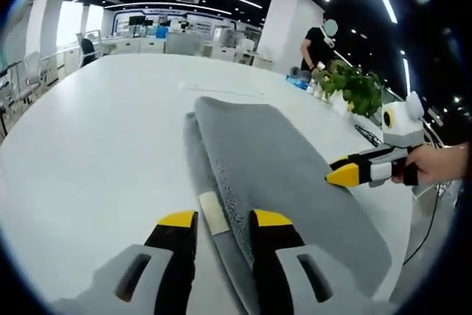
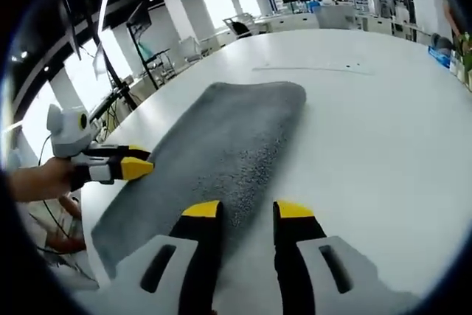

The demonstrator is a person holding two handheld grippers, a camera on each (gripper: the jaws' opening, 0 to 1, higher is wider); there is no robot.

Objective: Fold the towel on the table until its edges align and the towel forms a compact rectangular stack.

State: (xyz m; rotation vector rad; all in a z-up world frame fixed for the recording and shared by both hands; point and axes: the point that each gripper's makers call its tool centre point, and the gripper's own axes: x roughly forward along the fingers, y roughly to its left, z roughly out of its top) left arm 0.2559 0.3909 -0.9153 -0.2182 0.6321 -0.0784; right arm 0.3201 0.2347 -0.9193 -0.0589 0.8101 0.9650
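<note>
A grey towel (image 1: 280,167) lies folded into a long strip on the white table (image 1: 96,145). My left gripper (image 1: 224,218) is open at the towel's near end, and the edge with its white label (image 1: 212,215) lies between the jaws. From the right, my right gripper (image 1: 341,170) reaches the towel's long edge, with a hand (image 1: 442,164) behind it. In the right gripper view the towel (image 2: 221,138) runs away from my open right gripper (image 2: 248,210), whose jaws straddle its near edge. My left gripper (image 2: 141,162) touches the towel's left edge there.
A potted plant (image 1: 358,86) stands at the table's far right edge, with a person (image 1: 318,46) behind it next to a white pillar (image 1: 291,31). Broad bare table (image 2: 369,123) spreads right of the towel. The table edge (image 2: 92,212) runs close along the towel's left side.
</note>
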